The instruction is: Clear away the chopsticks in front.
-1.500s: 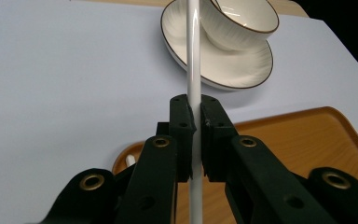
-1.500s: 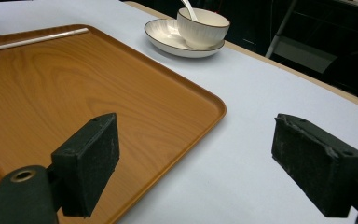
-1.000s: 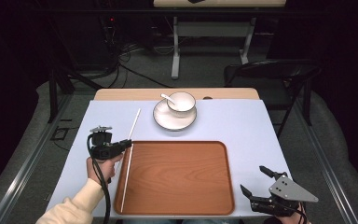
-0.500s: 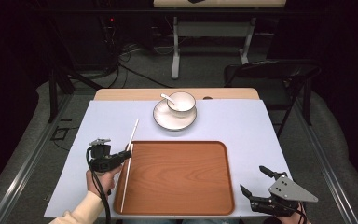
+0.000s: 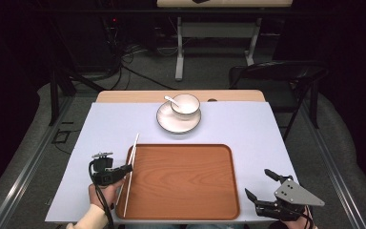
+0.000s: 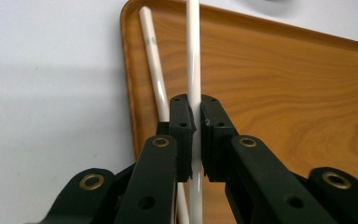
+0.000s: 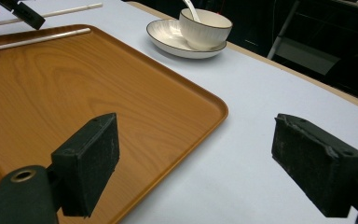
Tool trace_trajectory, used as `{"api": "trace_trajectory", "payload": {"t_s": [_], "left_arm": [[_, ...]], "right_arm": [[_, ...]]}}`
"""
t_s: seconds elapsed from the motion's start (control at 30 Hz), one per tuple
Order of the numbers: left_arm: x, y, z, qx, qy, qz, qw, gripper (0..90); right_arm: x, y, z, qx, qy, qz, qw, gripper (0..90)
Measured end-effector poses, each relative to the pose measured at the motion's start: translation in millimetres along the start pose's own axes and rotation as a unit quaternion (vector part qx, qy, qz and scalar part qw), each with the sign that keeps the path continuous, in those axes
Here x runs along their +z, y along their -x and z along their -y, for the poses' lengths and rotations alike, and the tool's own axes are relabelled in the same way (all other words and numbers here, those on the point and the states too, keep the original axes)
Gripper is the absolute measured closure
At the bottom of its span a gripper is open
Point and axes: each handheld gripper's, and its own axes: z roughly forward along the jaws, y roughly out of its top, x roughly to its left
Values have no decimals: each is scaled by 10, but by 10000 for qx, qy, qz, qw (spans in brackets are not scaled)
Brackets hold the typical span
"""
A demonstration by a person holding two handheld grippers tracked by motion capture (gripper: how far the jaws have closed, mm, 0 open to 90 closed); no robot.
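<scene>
One chopstick (image 6: 153, 60) lies in the tray (image 5: 186, 210). The left gripper (image 6: 194, 126) clamps the second chopstick (image 6: 194, 56) above it, not yet released. The right gripper (image 7: 209, 163) rests open, holding nothing.

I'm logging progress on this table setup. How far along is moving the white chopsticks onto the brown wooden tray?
Done: one white chopstick already lies along the brown wooden tray's left edge. In hand: the left gripper is shut on the second white chopstick, holding it over that edge. Left: setting it down and letting go. The white bowl with spoon sits on its white plate beyond the tray; the right gripper waits open.
</scene>
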Motion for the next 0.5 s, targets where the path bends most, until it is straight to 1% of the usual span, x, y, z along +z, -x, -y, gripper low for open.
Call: {"api": "trace_trajectory", "payload": {"t_s": [0.07, 0.13, 0.17, 0.2, 0.27, 0.3, 0.33, 0.4, 0.5], "left_arm": [[-12, -13, 23, -121, -11, 13, 9999, 849], [-20, -8, 49, -145, -32, -6, 9999, 848], [-11, -5, 90, -142, -148, -33, 9998, 848], [-11, -5, 90, -142, -148, -33, 9998, 848], [6, 4, 127, -177, -241, -65, 9995, 848], [8, 10, 140, -154, -280, -110, 9994, 848], [13, 18, 149, -160, -251, -114, 9995, 848], [12, 27, 153, -99, -217, -191, 9995, 847], [12, 41, 158, -89, -180, -285, 9994, 845]], "right_arm": [[2, 0, -1, -1, 3, -1, 10000, 143], [3, 1, -1, -5, 4, -3, 10000, 143], [5, 1, -1, -1, 3, -7, 10000, 143], [5, 1, -1, -1, 3, -7, 10000, 143], [5, 1, -2, 0, 0, -8, 10000, 143], [5, 1, -2, -5, 4, -8, 10000, 143], [4, 1, -1, -5, 6, -9, 10000, 143], [3, 1, -1, -7, 8, -14, 10000, 143], [1, 2, 0, 3, 16, -13, 10000, 143]]}}
